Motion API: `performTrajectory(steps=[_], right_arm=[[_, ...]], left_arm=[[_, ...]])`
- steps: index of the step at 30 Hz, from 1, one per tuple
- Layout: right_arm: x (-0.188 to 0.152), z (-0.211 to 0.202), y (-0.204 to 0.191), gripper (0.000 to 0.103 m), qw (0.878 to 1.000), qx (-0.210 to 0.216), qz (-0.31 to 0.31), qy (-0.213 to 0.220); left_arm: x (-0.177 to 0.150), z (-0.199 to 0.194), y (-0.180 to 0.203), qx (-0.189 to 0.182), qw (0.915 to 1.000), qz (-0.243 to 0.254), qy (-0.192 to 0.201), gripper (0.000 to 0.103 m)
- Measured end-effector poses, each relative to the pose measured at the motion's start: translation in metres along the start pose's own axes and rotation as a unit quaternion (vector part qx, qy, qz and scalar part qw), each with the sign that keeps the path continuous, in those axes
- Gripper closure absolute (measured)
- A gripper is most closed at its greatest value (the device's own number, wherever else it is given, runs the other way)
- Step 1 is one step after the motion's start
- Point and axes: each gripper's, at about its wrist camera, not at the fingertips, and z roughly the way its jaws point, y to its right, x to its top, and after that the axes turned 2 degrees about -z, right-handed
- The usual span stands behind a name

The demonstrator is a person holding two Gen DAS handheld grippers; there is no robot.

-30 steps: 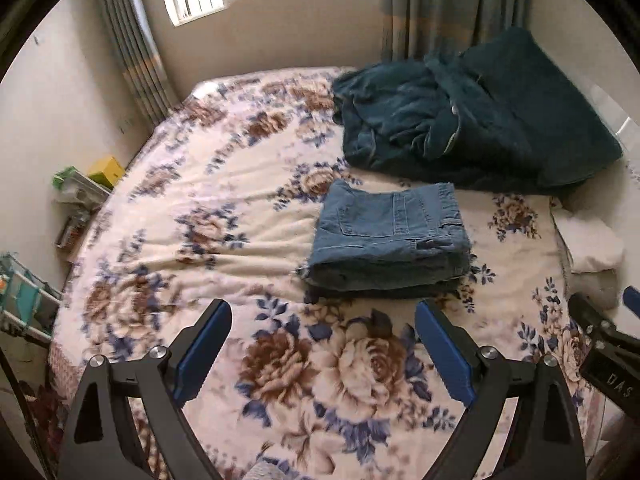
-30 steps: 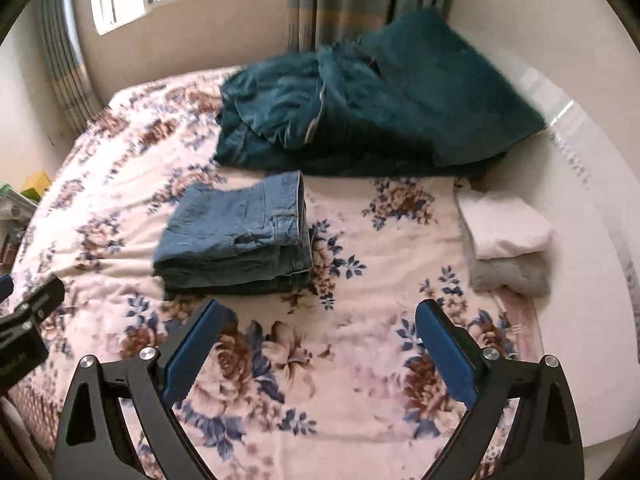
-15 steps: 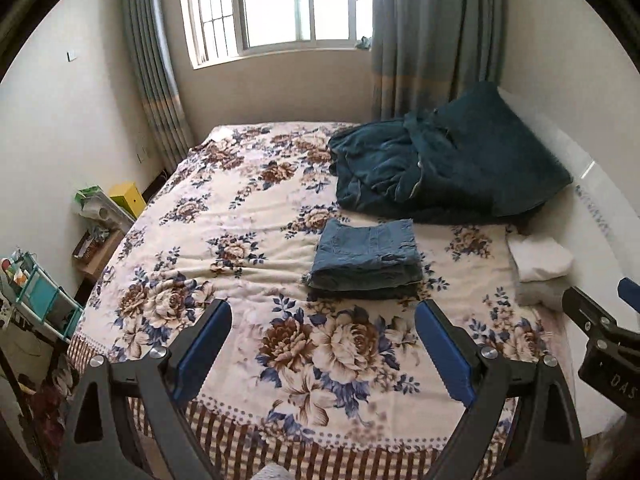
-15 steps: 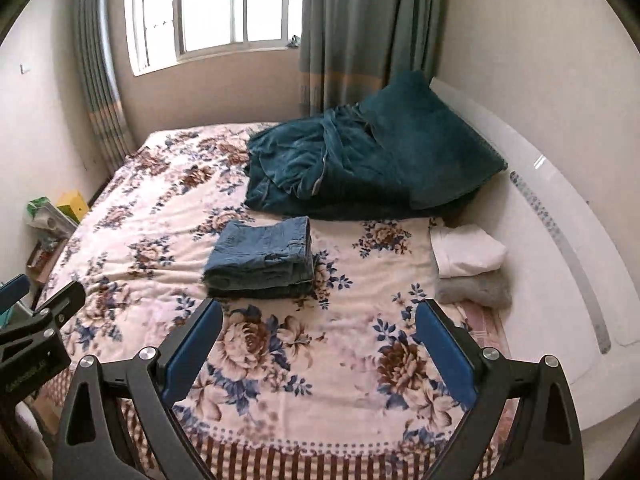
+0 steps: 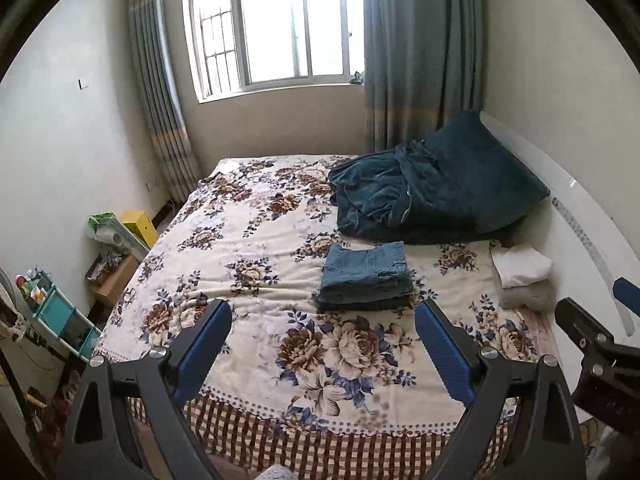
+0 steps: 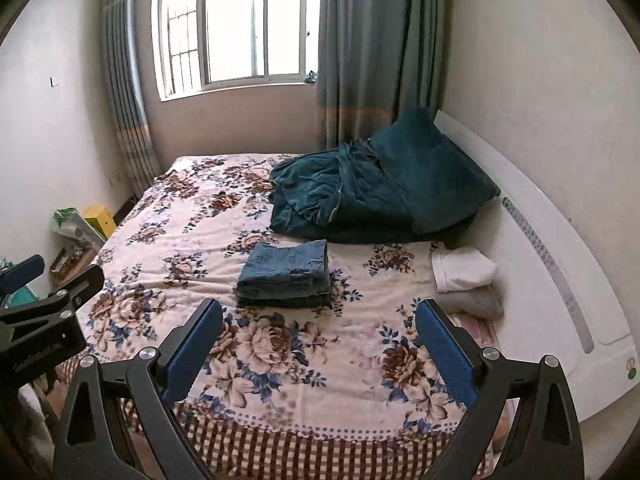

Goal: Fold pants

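Note:
The blue denim pants (image 5: pixel 366 274) lie folded in a neat stack on the floral bedspread (image 5: pixel 248 248), right of the bed's middle; they also show in the right wrist view (image 6: pixel 286 274). My left gripper (image 5: pixel 322 356) is open and empty, held back past the foot of the bed, well short of the pants. My right gripper (image 6: pixel 318 354) is open and empty, likewise back from the bed. Each gripper shows at the edge of the other's view.
A dark teal blanket and pillow (image 5: pixel 436 196) are heaped at the head end. Folded white and grey cloths (image 5: pixel 522 276) lie by the white headboard (image 6: pixel 560 264). A shelf cart and boxes (image 5: pixel 60 308) stand left of the bed. A window (image 5: pixel 276 28) is behind.
Both grippers have pulled back and up from the bed, so the folded pants look smaller and the whole room shows. The pants have not moved. Both grippers stay open.

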Motion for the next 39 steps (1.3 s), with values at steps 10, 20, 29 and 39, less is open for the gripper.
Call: performTrajectory(steps=[10, 20, 29, 39], right_arm=[[0.008, 0.004, -0.004, 0.000, 1.000, -0.009, 0.011, 0.010], [0.031, 0.064, -0.009, 0.000, 0.999, -0.034, 0.009, 0.003], [0.037, 0.116, -0.017, 0.000, 0.999, -0.046, 0.003, -0.007], [0.032, 0.141, -0.011, 0.000, 0.999, -0.046, 0.015, -0.025]], left_arm=[[0.001, 0.008, -0.010, 0.011, 0.9998, -0.008, 0.010, 0.000], [0.007, 0.052, -0.009, 0.034, 0.9991, -0.015, -0.020, 0.000], [0.013, 0.081, -0.004, 0.053, 0.9982, 0.002, -0.027, 0.000], [0.018, 0.088, 0.000, 0.055, 0.9982, 0.009, -0.020, 0.000]])
